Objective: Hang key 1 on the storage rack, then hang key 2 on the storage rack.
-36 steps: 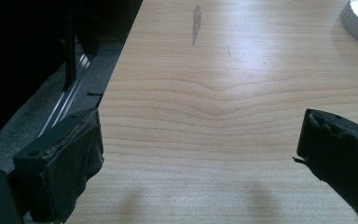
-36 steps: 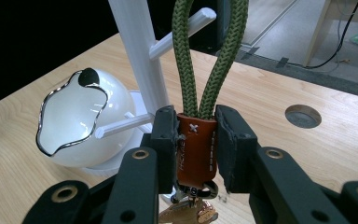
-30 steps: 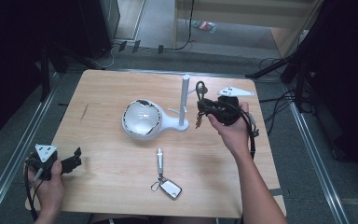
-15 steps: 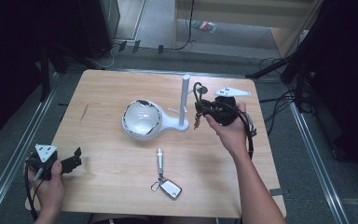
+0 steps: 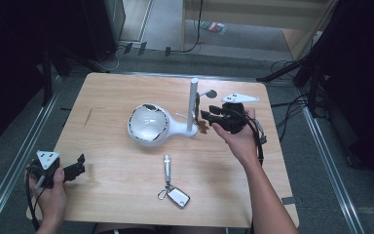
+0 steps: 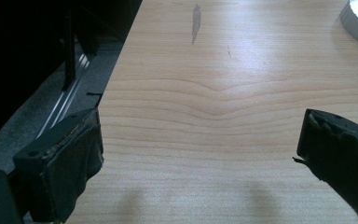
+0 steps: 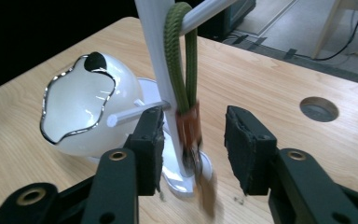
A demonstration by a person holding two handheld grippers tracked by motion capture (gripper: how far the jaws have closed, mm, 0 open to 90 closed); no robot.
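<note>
One green cord loop (image 7: 181, 56) with a brown leather tag (image 7: 189, 127) hangs from the upper peg (image 7: 204, 12) of a white stand; it dangles in the gap between the right claw's (image 7: 193, 135) two black pads, nearer the left one, and neither pad presses on it. Those jaws have just been widening, so the claw is released, with the cord loose between the pads. Something brownish swings under the tag, too blurred to name. In the high view the same right claw (image 5: 207, 116) sits just beside the stand's post (image 5: 193, 105), and the cord is only a dark smudge at its tip.

The stand (image 7: 156, 51) has one upright post, two pegs that I can count, the lower peg (image 7: 137, 112) pointing out past the left pad, and one white bowl (image 7: 81, 109) with a wavy silver rim beyond that pad. The post's top is cut off in the right gripper view. To the right of the claw, one round hole (image 7: 319, 108) sits in the wooden table (image 5: 112, 92).

Nearer the person than the claw, well apart from it, lies one key fob (image 5: 177, 196) on a ring with one small metal cylinder (image 5: 166, 168).

The left claw (image 5: 82, 165) rests at the table's near left corner, far from everything; in its own view the left claw's two pads stand wide apart over bare wood, holding nothing, both cut off by the frame
</note>
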